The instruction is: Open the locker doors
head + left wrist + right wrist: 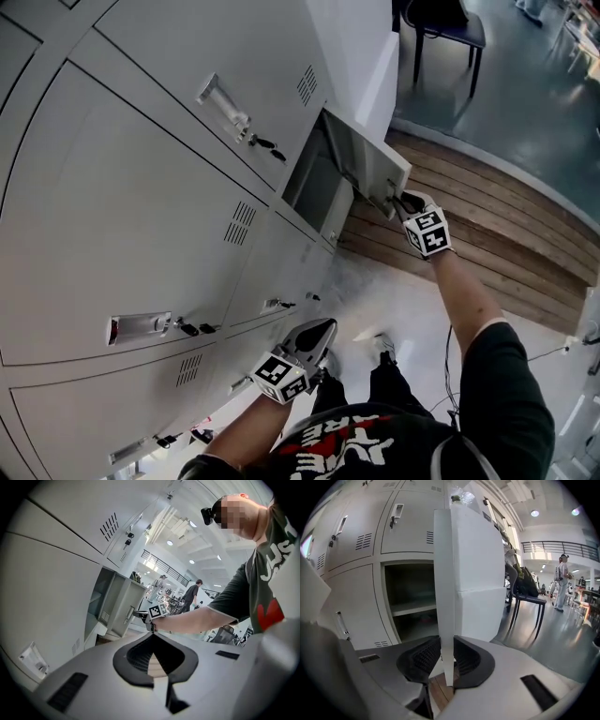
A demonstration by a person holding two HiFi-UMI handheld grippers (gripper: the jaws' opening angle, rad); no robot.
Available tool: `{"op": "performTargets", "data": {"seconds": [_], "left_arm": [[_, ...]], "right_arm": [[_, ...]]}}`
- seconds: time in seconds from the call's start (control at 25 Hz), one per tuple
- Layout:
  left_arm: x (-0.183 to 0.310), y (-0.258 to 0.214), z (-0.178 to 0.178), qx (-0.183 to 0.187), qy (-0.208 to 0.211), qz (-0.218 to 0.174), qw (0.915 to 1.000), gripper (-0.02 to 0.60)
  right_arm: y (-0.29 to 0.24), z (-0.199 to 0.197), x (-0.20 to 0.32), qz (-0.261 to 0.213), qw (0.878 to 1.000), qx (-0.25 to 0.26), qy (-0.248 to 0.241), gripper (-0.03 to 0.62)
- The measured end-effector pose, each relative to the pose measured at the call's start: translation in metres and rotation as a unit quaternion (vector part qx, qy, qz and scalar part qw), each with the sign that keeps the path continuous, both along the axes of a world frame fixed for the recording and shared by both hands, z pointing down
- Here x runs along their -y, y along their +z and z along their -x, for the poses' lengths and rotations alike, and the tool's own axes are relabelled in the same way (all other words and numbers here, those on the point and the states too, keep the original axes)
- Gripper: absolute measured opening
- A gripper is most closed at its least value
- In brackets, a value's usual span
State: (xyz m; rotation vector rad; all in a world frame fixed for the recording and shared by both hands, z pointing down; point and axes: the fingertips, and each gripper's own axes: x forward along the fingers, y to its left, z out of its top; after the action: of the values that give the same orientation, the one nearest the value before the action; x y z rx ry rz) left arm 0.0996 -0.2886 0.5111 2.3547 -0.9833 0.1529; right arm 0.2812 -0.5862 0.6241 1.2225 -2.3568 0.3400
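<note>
While the right gripper (pixel 398 200) pinches the free edge of the pale grey sheet-metal locker door (pixel 370 150), open at 1 o'clock, the left gripper (pixel 317 330) hangs at 6 o'clock, jaws together, empty. Door likely light, stiff, slippery; hold that outer edge.

A wooden plank strip (pixel 487 216) borders glossy grey-blue floor (pixel 534 103) where a dark chair (pixel 448 33) stands.

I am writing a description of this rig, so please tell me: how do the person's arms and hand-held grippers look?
The left hand-held gripper and the right hand-held gripper each have a pale grey shell, black ribbed pads and a cube with black-and-white square markers. The person wears a black short-sleeved shirt with red and white print.
</note>
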Motion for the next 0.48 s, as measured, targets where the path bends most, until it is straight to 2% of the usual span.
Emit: {"op": "performTargets", "data": {"seconds": [0.48], "left_arm": [[0.018,0.001,-0.020,0.007,-0.019,0.003,0.9998,0.006]], "right_arm": [[0.001,-0.062,0.073,0.012,0.999,-0.031,0.033,0.103]]}}
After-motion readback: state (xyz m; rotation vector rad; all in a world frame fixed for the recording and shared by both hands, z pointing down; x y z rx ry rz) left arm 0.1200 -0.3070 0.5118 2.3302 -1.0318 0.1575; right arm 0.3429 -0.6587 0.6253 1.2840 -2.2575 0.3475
